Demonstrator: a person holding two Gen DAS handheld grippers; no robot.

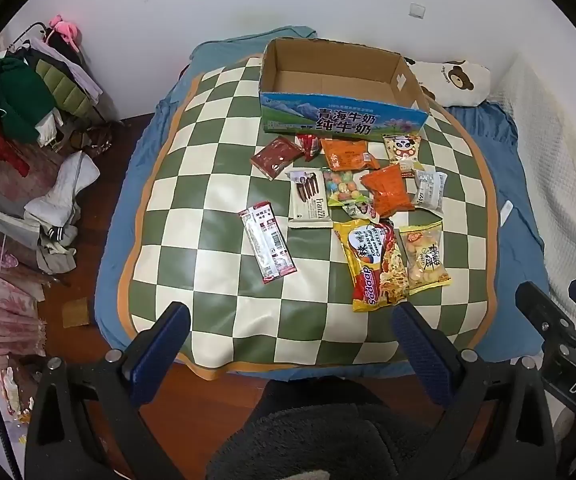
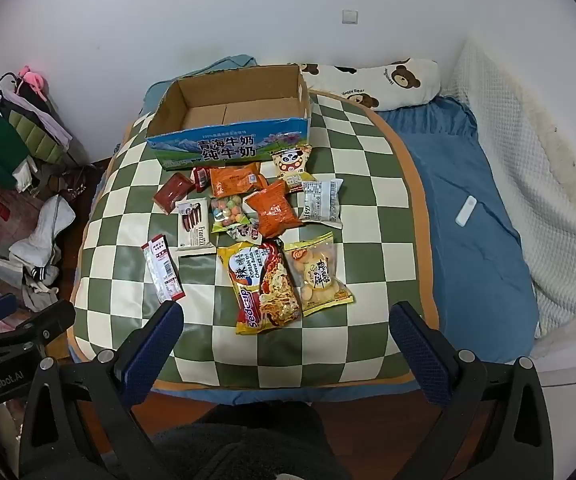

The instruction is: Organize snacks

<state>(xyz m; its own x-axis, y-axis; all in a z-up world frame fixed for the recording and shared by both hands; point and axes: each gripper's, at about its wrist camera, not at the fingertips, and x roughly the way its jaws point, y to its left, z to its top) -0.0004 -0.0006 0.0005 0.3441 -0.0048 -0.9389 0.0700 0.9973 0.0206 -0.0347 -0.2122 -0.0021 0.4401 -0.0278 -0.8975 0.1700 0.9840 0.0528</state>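
While both claws hang spread and empty at the near edge of the bed, the green-and-cream checkered mat (image 2: pixel 320 344) carries everything: the open, empty cardboard milk carton (image 2: pixel 227 120) at its far side, loose packets just before it. Left claw (image 1: pixel 288 344), right claw (image 2: pixel 283 344). Risks, as judged: the soft mat yields beneath a pinch; the yellow Sedaap noodle packet (image 2: pixel 263 288) overlaps neighbours; the slim red-and-white sachet (image 1: pixel 267 242) lies flat, hard to lift.

The bed (image 2: pixel 468 184) carried a checkered mat (image 2: pixel 352 216), a bear-print pillow (image 2: pixel 392 76) and a small white device (image 2: pixel 465 211); on the mat lay a cardboard box (image 2: pixel 227 146) and scattered snack packets (image 2: pixel 261 284).
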